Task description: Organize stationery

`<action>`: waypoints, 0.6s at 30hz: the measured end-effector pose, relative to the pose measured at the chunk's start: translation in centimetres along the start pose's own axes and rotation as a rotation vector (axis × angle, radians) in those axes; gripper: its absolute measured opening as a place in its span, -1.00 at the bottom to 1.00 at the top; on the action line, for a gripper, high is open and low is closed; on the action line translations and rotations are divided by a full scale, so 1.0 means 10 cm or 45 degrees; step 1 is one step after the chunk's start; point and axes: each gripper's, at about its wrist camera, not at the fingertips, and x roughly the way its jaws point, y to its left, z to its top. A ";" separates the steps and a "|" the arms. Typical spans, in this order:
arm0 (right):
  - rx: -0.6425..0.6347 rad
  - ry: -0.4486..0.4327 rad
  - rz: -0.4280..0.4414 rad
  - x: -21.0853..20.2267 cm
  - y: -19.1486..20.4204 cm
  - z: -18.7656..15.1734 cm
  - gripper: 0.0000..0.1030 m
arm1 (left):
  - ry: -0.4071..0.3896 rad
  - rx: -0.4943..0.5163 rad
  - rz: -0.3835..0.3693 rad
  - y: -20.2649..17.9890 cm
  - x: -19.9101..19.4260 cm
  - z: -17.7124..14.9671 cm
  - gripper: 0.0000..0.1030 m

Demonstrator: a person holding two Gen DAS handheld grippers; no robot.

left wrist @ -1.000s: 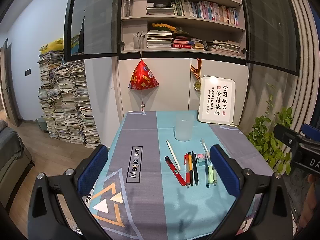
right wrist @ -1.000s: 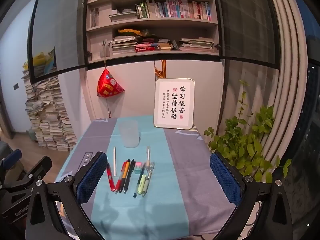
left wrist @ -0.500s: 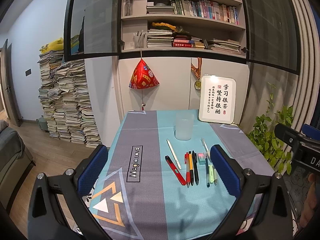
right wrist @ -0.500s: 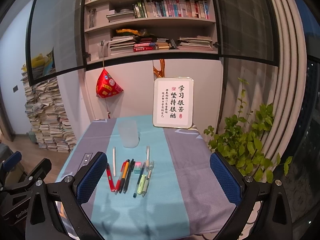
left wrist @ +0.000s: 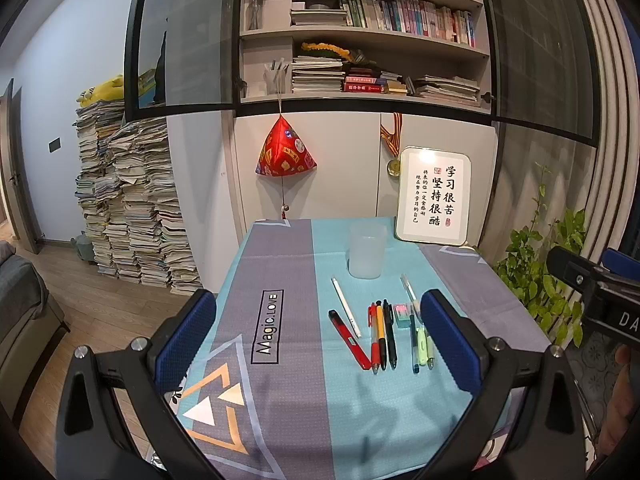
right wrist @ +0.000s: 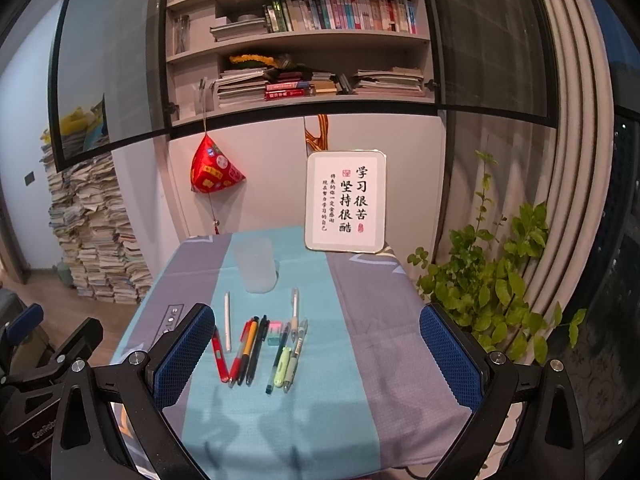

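Nothing put away yet. Cup (left wrist: 367, 251) looks empty, stands near the table's back edge, mid. All pens (left wrist: 383, 334) lie flat in a row in front of it, w/ a white stick (left wrist: 346, 307), red one (left wrist: 349, 339) & small eraser (left wrist: 402, 313). Left gripper (left wrist: 316, 348) & right gripper (right wrist: 316, 354) both hang over the front edge, jaws wide apart, holding nothing. Left to do: prob. every pen into the cup. Table (right wrist: 360, 380) has a blue & grey cloth. Sign (right wrist: 345, 200) at back right corner. Bookshelf (left wrist: 360, 40) behind, paper stacks (left wrist: 128, 208) on floor, plant (right wrist: 500, 272) at right

Bookshelves (left wrist: 360, 40), wooden floor (left wrist: 100, 304), paper stacks (left wrist: 132, 208)
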 end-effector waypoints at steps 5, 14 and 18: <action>0.002 0.003 -0.001 0.00 0.02 0.00 0.99 | -0.005 0.004 -0.007 -0.02 0.01 0.00 0.98; -0.008 -0.003 0.004 0.02 0.03 0.00 0.99 | -0.002 -0.001 -0.008 -0.02 0.03 -0.03 0.98; -0.006 -0.001 0.005 0.02 0.03 0.00 0.99 | 0.008 -0.001 -0.009 -0.01 0.06 -0.03 0.98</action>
